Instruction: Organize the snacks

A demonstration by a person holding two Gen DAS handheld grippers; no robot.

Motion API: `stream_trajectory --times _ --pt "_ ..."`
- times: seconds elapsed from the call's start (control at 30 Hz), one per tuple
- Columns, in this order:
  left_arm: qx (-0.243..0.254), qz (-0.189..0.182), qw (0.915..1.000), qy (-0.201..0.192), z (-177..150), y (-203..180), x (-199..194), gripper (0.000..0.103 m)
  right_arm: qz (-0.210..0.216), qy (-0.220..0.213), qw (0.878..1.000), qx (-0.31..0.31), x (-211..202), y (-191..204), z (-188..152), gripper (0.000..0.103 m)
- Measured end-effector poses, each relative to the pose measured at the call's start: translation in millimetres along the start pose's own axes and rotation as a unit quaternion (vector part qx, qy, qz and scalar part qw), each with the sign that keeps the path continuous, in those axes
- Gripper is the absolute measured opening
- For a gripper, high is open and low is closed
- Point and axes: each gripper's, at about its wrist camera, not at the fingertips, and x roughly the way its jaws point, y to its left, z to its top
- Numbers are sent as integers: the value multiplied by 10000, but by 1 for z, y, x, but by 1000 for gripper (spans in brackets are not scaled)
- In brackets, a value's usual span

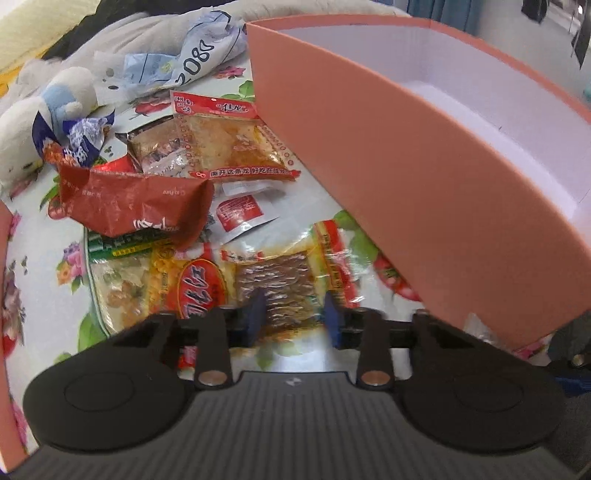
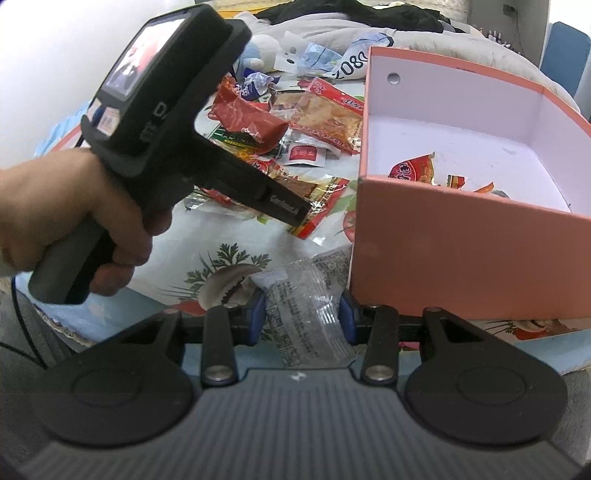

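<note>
Right tool point(image 2: 302, 319) grips clear packet point(image 2: 308, 314) | left tool point(image 1: 294, 317) narrow over brown snack point(image 1: 275, 284) | box point(image 2: 461, 258) beside

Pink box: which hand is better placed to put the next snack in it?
Right. The right gripper holds a clear packet beside the pink box; the left gripper only straddles a brown packet lying on the table.

I see a counter under a floral cloth point(image 2: 236, 254). Behind it there's a grey blanket point(image 2: 369, 33) with dark clothing point(image 2: 332, 11) on top. Teal curtains point(image 1: 447, 11) hang far back, and a blue chair point(image 2: 567, 51) stands at right.
</note>
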Motion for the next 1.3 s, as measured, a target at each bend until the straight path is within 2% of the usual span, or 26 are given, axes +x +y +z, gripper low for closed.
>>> stream_trajectory --times 0.03,0.17,0.4,0.5,0.53,0.6,0.7,0.73,0.8,0.83,0.87,0.97,1.0,1.07,1.17,1.3 --pt "-158 -6 9999 3 0 3 -2 2 -12 -23 10000 -8 -1 1 1 43" --pt "-548 -168 9984 6 -5 14 -7 1 -42 -82 9999 -48 -6 2 2 43" --pt "-486 -194 9985 143 -26 16 -25 1 -52 -5 9999 -86 -7 4 -6 44" --pt "-498 -335 9981 107 -31 22 -33 2 -35 -7 10000 -71 -9 4 -7 44" --pt "-371 -428 9983 118 -31 23 -35 2 -32 -9 10000 -68 -9 3 -8 43" --pt "91 -377 9992 137 -26 18 -38 3 -19 -10 10000 -81 -10 3 -8 44" --pt "1224 -388 9916 154 -13 6 -42 7 8 -14 9999 -114 -10 3 -8 44" --pt "1582 -416 9864 180 -7 4 -43 12 13 -22 9999 -115 -11 4 -9 44" --pt "2114 -564 9752 329 1 1 -39 32 21 -40 9999 -101 -11 3 -9 44" --pt "2411 -677 9673 413 5 0 -37 50 26 -47 9999 -87 -11 3 -9 44" --pt "2672 -678 9601 472 9 0 -34 60 34 -57 10000 -68 -12 3 -9 44" --pt "3342 -668 9367 796 19 -2 -19 70 77 -66 9999 15 -12 0 -10 44" --pt "3555 -650 9286 844 22 -4 -16 72 87 -59 9999 33 -11 -1 -10 44" --pt "4011 -624 9098 865 27 -6 -10 83 97 -44 9999 45 -10 -1 -12 44" --pt "4519 -833 8819 1050 35 -13 -3 92 128 -45 9999 73 -9 -1 -12 44" --pt "4985 -1027 8471 1528 40 -21 16 96 191 -41 9997 124 -9 -4 -11 44"
